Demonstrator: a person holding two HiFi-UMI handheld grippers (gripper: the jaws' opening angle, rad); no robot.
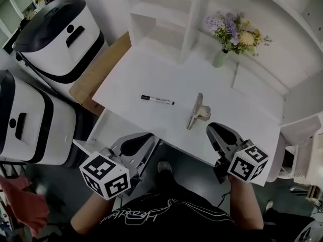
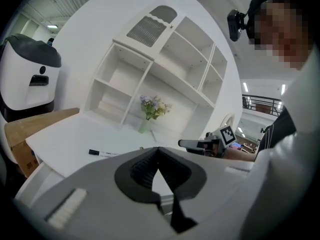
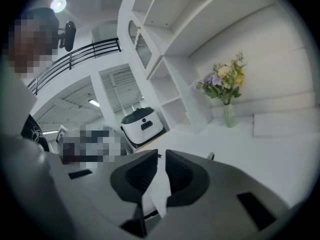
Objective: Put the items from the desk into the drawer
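The black-capped marker pen point(image 1: 157, 100) is seen lying flat on the white desk point(image 1: 136, 79), ahead of the left gripper point(image 1: 135, 145) and well apart from it, with its cap turned away from the right gripper's side. A second item, beige and flat-bladed point(image 1: 197, 112), is found near the front of the right gripper point(image 1: 216, 131), a little toward the left gripper's side; its kind cannot be told. Both grippers are held at the near edge of the desk, each carried in a hand, and neither item is touched. In the left gripper view the jaws are shown pressed together at their tips, with nothing between them. In the right gripper view the jaws are likewise drawn together, with only a thin slit of white desk seen between the pads and nothing gripped. Farther ahead of the right gripper, a glass vase point(image 1: 220, 59) of purple and yellow flowers point(image 1: 234, 31) is set at the back of the desk. Beyond the left gripper, white open shelving point(image 1: 166, 14) is stood on the desk. Out past the left gripper's outer side, a brown cardboard box point(image 1: 96, 72) and two white-and-black machines point(image 1: 60, 32) are placed on the floor.
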